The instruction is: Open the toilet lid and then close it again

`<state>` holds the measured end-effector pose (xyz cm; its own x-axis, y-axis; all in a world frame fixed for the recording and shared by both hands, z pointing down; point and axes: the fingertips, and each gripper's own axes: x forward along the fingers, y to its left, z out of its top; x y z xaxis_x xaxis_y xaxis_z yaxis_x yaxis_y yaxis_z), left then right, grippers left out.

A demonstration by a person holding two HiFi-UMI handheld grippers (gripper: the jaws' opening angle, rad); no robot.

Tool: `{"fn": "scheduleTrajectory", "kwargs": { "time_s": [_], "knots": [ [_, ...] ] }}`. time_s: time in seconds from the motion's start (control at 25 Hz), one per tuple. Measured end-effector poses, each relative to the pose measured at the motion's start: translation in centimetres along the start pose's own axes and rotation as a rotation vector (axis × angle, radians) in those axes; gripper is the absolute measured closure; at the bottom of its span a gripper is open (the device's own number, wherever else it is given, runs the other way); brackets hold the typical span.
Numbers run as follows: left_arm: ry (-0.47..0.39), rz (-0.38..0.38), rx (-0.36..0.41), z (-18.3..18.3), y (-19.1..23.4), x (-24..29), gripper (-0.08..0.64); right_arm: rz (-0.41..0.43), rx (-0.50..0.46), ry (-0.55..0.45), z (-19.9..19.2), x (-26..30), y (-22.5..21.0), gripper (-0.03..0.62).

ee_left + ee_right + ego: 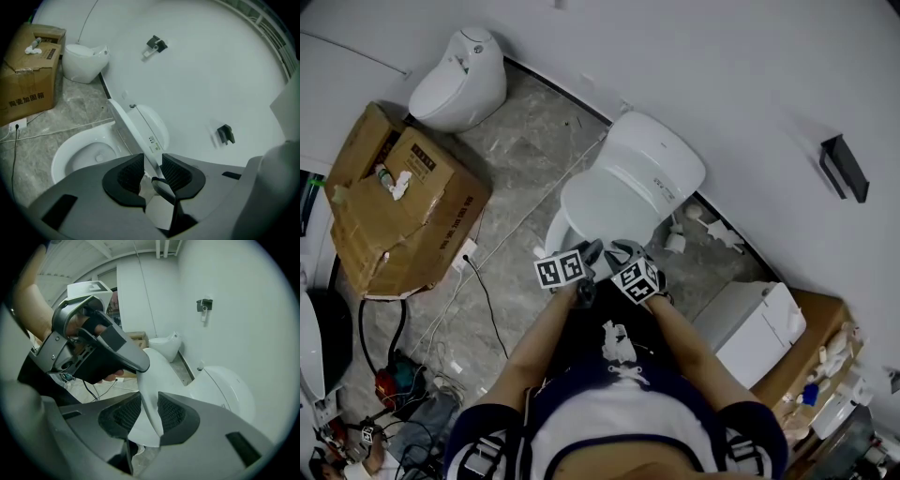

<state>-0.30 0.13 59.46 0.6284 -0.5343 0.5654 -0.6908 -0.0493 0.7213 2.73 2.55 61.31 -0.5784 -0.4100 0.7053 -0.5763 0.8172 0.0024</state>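
Head view: the lid [609,199] stands part raised over its bowl [89,154], straight ahead of me by the far wall. My left gripper [592,253] and right gripper [625,251] sit side by side on its near rim, each pair of jaws narrow and pinching the edge. I'd judge it stiff, light plastic, glossy enough to slip, swinging on a far hinge, so the near rim is the place to hold, and it should be eased, not dropped. I count one lid, two grippers, a second toilet [459,80] far left, one box [403,211]
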Motion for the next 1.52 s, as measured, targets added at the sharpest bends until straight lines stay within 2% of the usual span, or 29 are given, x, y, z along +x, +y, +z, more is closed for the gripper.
{"fn": "scheduleTrajectory", "kwargs": {
  "time_s": [0.24, 0.52, 0.72, 0.8, 0.96, 1.2, 1.52],
  "knots": [
    [0.033, 0.074, 0.012, -0.7, 1.8, -0.6, 0.455, 0.036, -0.023, 0.040, -0.5, 0.9, 1.5, 0.495],
    [0.077, 0.146, -0.025, -2.2, 4.0, -1.7, 0.453, 0.094, -0.067, 0.133, -1.3, 1.9, 3.9, 0.494],
    [0.103, 0.174, -0.057, -3.4, 5.5, -2.3, 0.453, 0.114, -0.050, 0.160, -1.5, 1.6, 5.5, 0.513],
    [0.119, 0.183, -0.059, -3.6, 5.8, -2.3, 0.451, 0.105, -0.032, 0.141, -1.1, 1.3, 5.7, 0.547],
    [0.144, 0.188, -0.059, -3.8, 5.9, -2.2, 0.449, 0.112, 0.010, 0.126, -0.6, 0.8, 6.5, 0.574],
    [0.149, 0.180, -0.080, -4.0, 6.3, -2.3, 0.451, 0.121, 0.083, 0.111, -0.3, 0.1, 8.0, 0.580],
    [0.179, 0.185, -0.081, -4.7, 7.2, -2.5, 0.448, 0.067, 0.196, 0.086, -1.1, -0.4, 8.2, 0.581]
  ]
}}
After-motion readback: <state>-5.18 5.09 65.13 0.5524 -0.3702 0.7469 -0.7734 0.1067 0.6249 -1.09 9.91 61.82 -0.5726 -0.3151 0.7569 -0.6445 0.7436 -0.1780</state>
